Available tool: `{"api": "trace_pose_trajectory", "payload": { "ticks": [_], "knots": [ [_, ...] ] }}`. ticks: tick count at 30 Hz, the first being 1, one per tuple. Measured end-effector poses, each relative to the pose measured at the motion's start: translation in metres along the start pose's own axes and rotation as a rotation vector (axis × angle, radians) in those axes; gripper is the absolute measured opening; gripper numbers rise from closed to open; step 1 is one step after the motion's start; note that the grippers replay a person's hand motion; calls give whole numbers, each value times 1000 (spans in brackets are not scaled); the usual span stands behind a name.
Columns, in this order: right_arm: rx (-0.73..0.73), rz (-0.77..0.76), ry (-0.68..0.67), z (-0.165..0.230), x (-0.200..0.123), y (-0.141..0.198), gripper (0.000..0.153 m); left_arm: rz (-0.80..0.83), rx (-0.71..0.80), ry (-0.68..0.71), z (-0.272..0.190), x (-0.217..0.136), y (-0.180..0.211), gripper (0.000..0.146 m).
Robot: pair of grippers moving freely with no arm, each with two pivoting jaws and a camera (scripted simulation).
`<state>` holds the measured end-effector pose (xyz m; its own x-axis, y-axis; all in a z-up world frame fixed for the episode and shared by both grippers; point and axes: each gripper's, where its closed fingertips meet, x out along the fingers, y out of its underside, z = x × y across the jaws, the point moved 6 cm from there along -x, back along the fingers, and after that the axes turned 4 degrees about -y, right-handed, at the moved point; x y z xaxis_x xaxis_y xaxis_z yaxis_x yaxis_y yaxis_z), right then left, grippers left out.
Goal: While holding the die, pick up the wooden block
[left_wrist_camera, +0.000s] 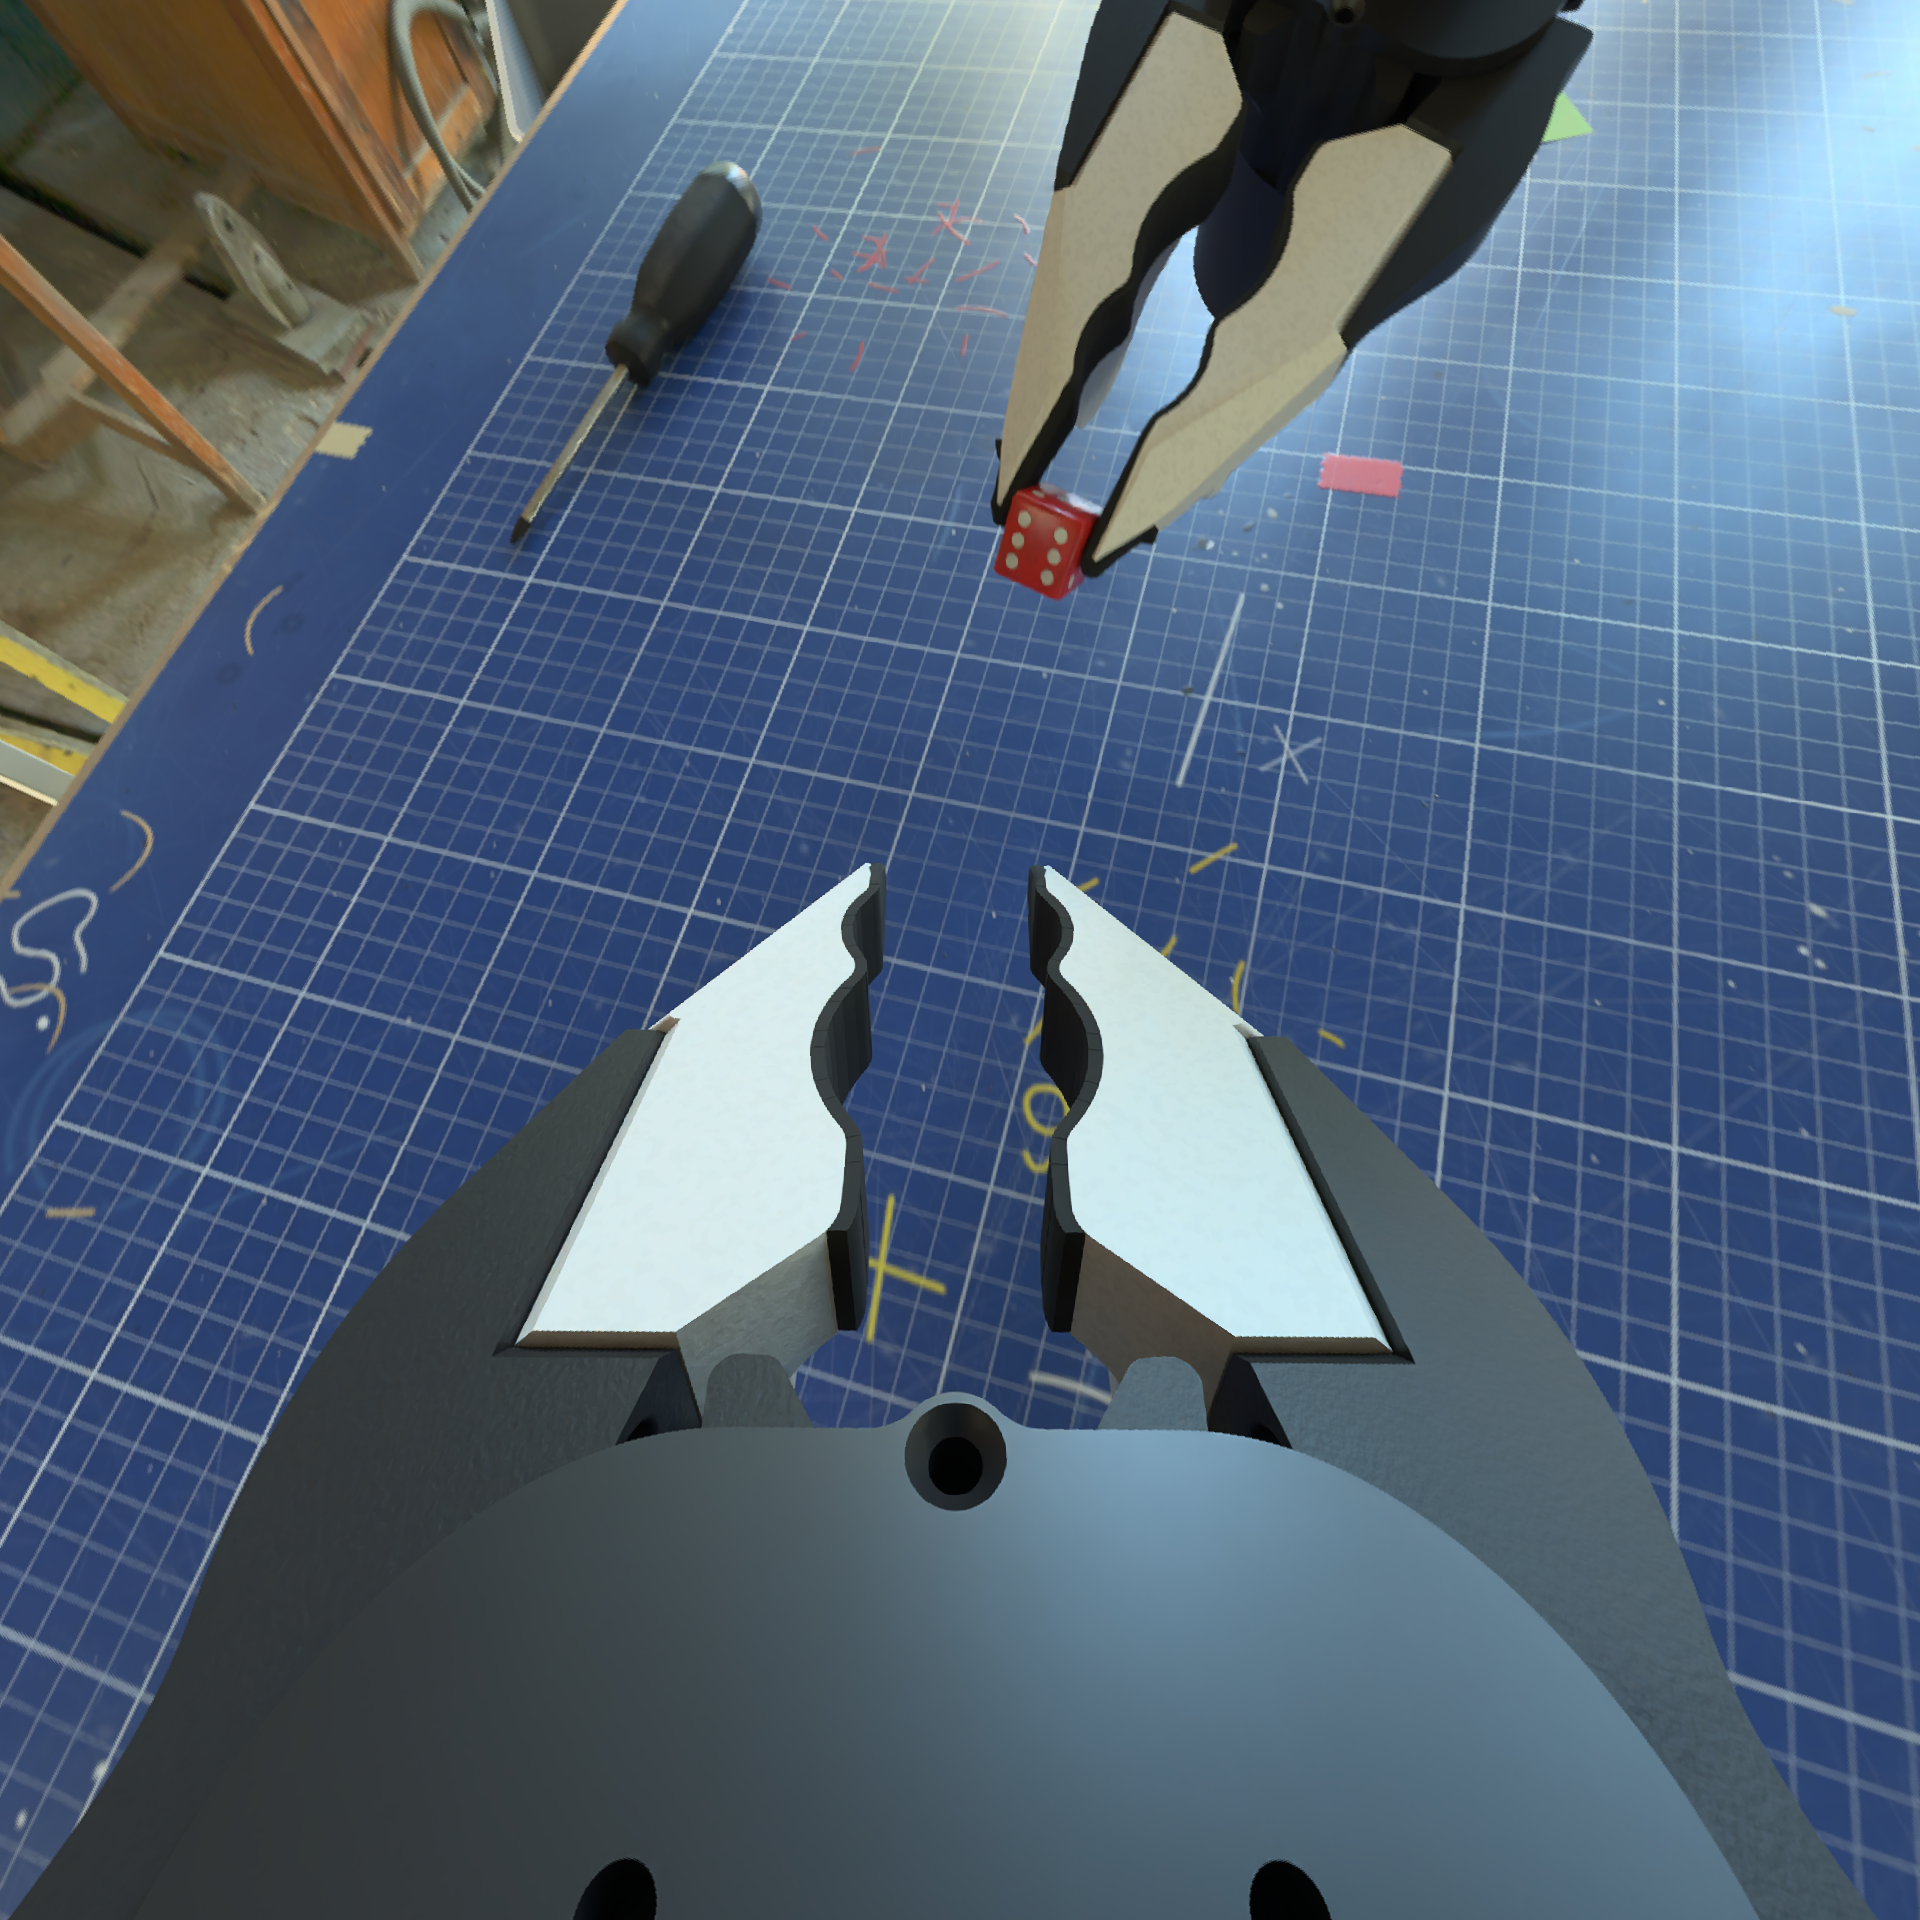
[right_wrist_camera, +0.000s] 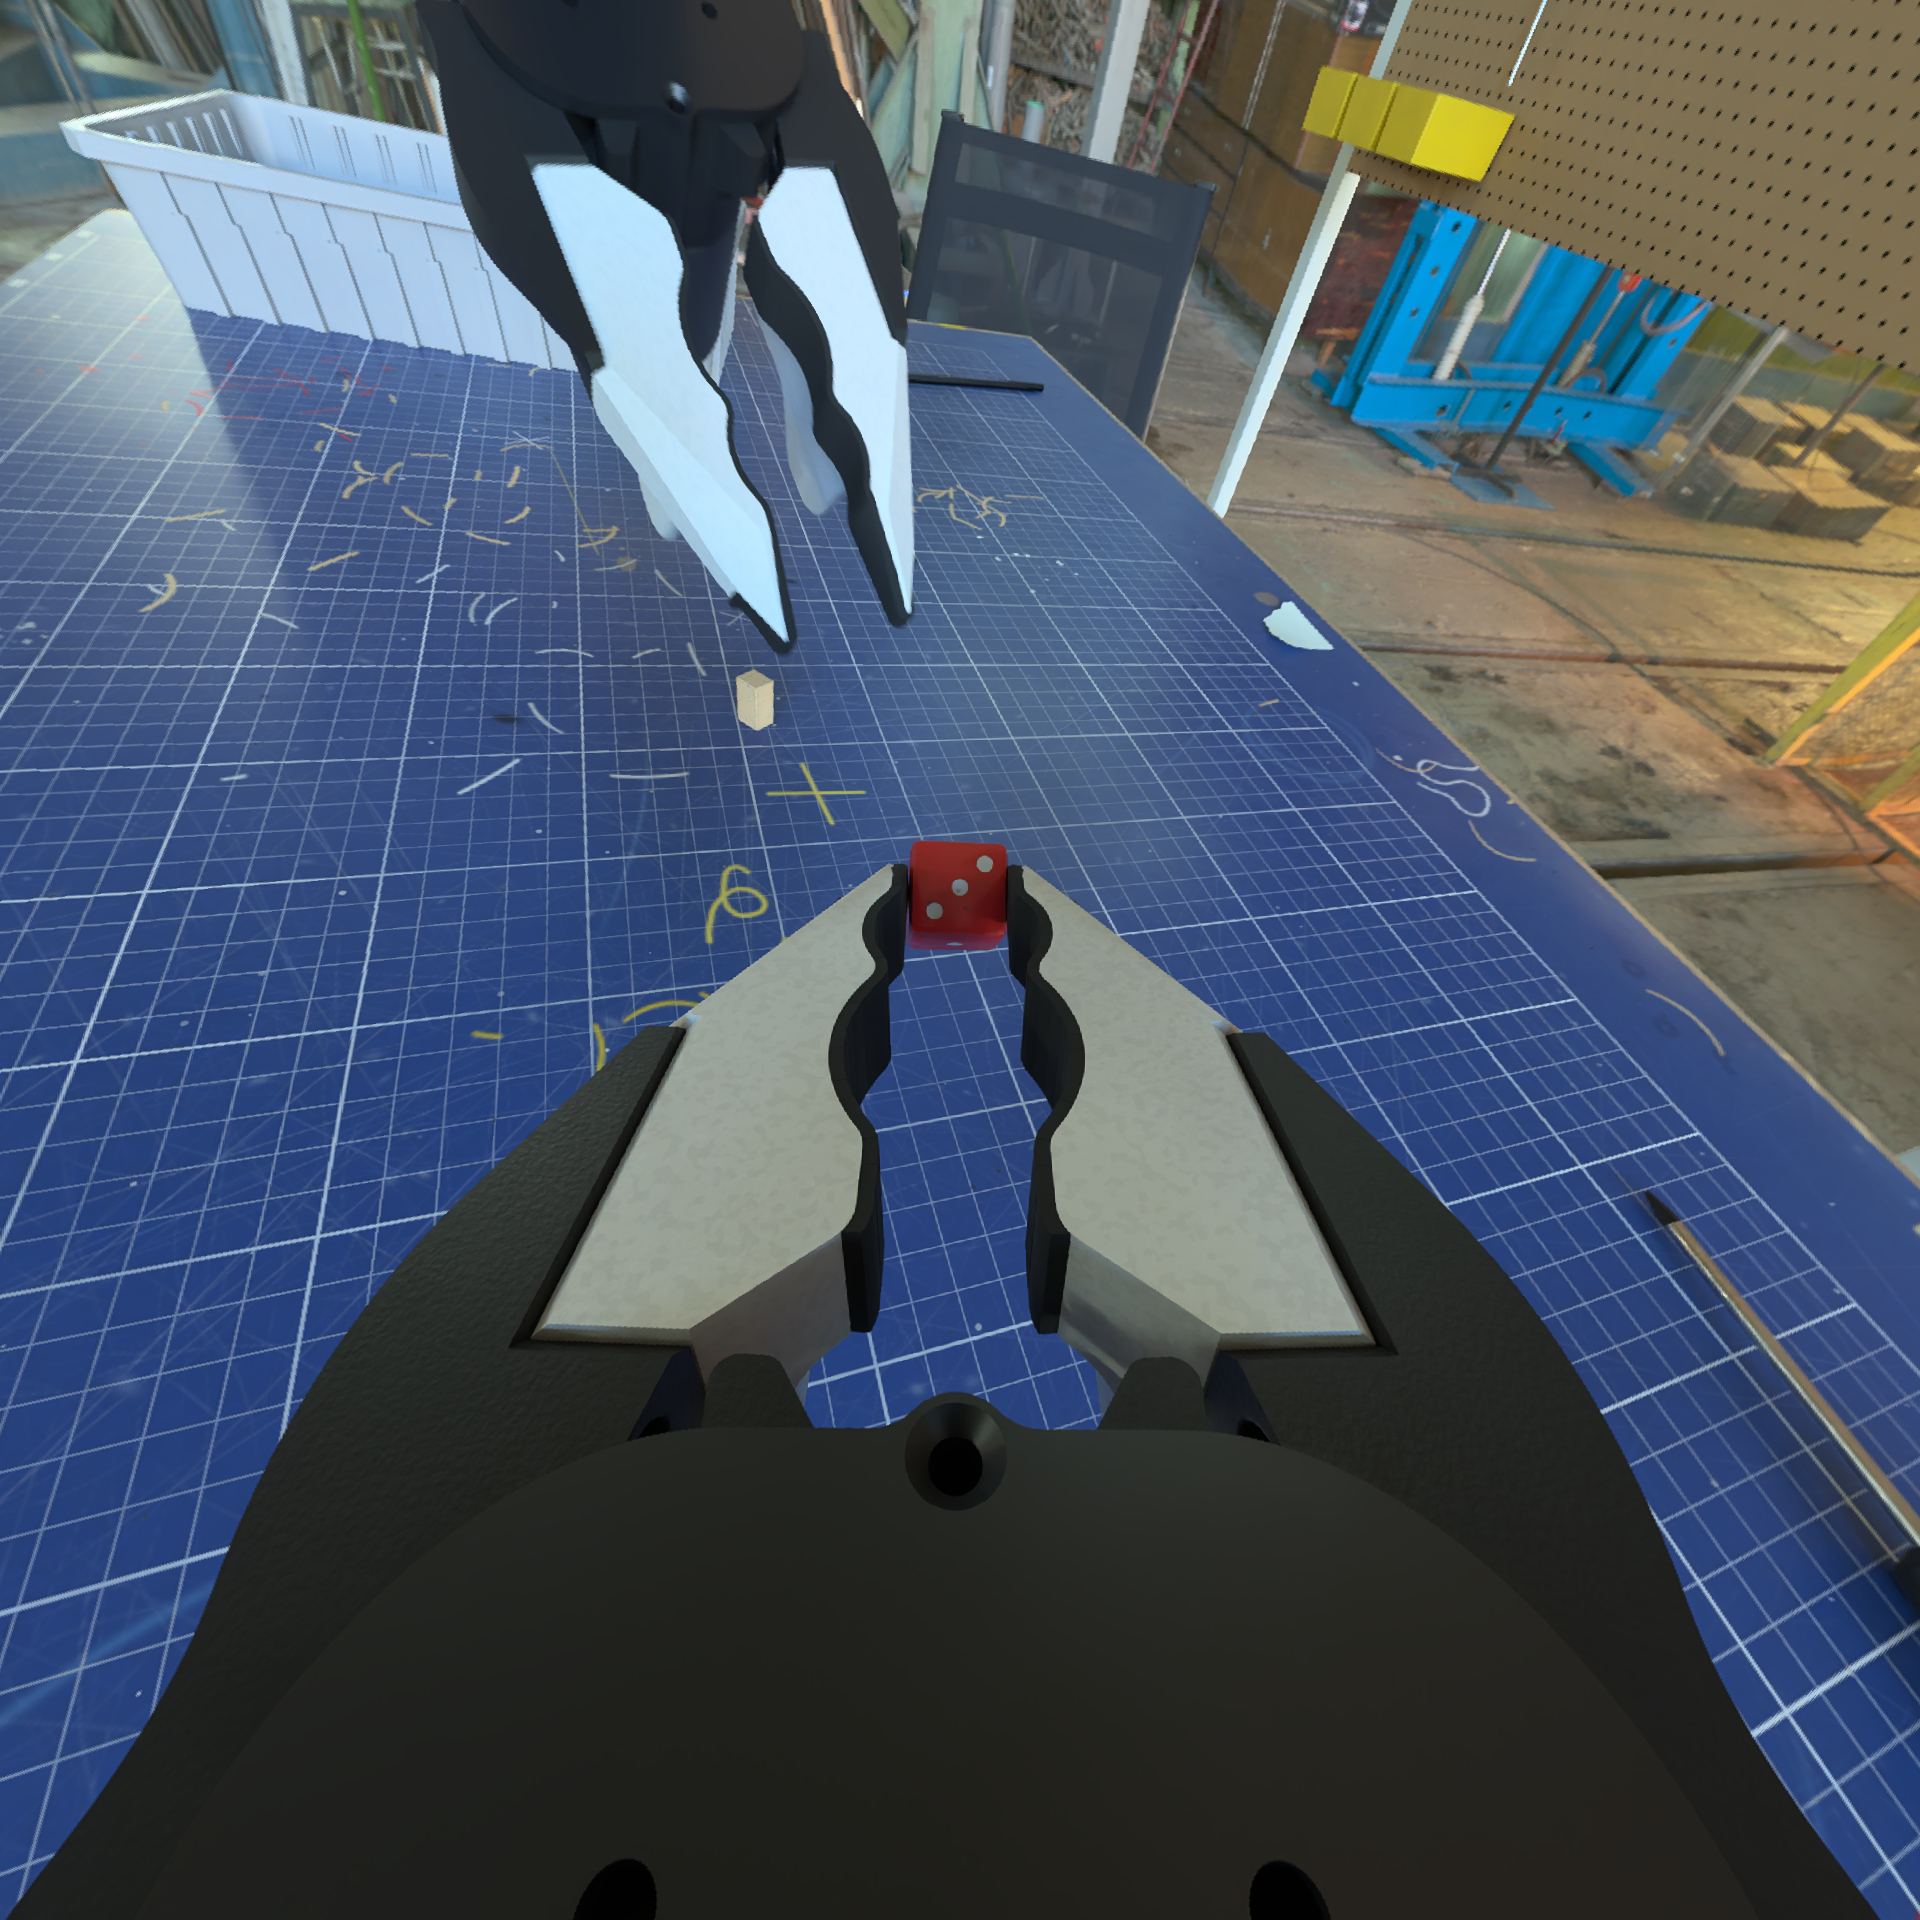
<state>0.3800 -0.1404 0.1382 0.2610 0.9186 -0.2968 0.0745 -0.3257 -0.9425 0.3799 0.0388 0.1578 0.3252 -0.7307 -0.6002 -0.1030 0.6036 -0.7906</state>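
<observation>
My right gripper (right_wrist_camera: 957, 883), with tan fingers, is shut on a red die (right_wrist_camera: 957, 896) held at its fingertips above the blue cutting mat (right_wrist_camera: 312, 935). The left wrist view shows the same gripper (left_wrist_camera: 1044, 520) and die (left_wrist_camera: 1042, 542) ahead. A small pale wooden block (right_wrist_camera: 755, 699) stands upright on the mat beyond the die. My left gripper (left_wrist_camera: 957, 883), with white fingers, is open and empty. In the right wrist view it (right_wrist_camera: 842, 623) hovers just above and behind the block, tips apart. The block does not show in the left wrist view.
A black-handled screwdriver (left_wrist_camera: 644, 332) lies at the mat's left side; its shaft (right_wrist_camera: 1787, 1371) shows at the right. A white slatted basket (right_wrist_camera: 312, 239) stands at the far end. A dark chair (right_wrist_camera: 1049, 260) and a pegboard (right_wrist_camera: 1662, 156) flank the table edge.
</observation>
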Motion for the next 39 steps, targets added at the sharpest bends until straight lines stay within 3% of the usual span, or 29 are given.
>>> {"api": "trace_pose_trajectory", "payload": {
  "ticks": [9,16,20,32,39],
  "knots": [
    [28,2,-44,3,4,2,19,89,-21,-33,-1,-34,24,30],
    [42,-4,-67,5,5,1,19,235,-8,-225,17,-70,52,31],
    [45,0,-75,5,6,2,19,311,-82,-244,22,-87,77,35],
    [48,13,-72,4,6,5,19,500,-283,-136,15,-41,135,44],
    [45,11,-73,5,7,4,19,453,-360,-148,20,-26,139,11]
  ]
}}
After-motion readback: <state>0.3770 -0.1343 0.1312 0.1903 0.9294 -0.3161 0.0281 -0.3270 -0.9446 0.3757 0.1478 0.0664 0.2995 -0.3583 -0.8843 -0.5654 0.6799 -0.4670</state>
